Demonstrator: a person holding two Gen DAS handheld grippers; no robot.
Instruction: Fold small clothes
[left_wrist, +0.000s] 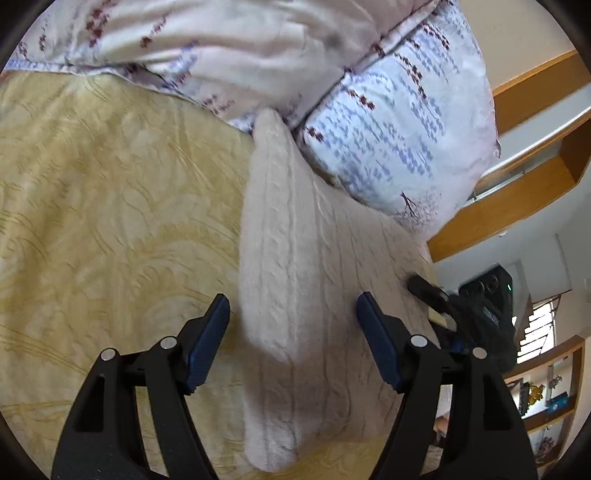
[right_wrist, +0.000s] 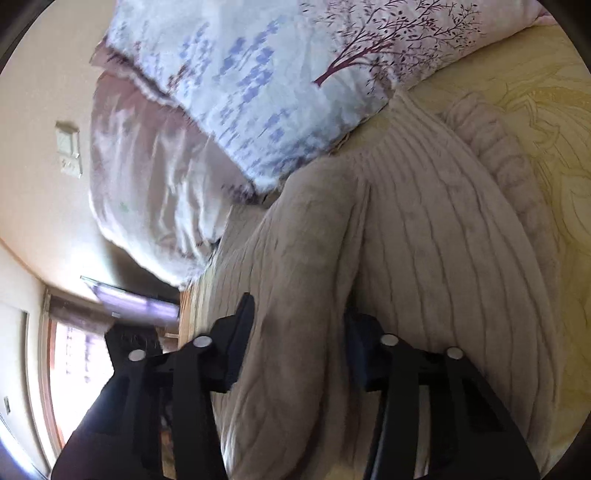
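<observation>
Sweater (left_wrist: 295, 258) lies on bedspread (left_wrist: 110, 203), right tongs (right_wrist: 299, 332) pinching its fold.

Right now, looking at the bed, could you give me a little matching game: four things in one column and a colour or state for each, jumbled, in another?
Things:
1. sweater
2. bedspread
3. pillow
4. left tool

Colours or states:
A. yellow with a swirling pattern
B. open, pads clear of the cloth
C. pale with blue marks and dark red trees
D. cream cable knit, partly folded

Right pairs: 1-D, 2-A, 3-C, 4-B
</observation>
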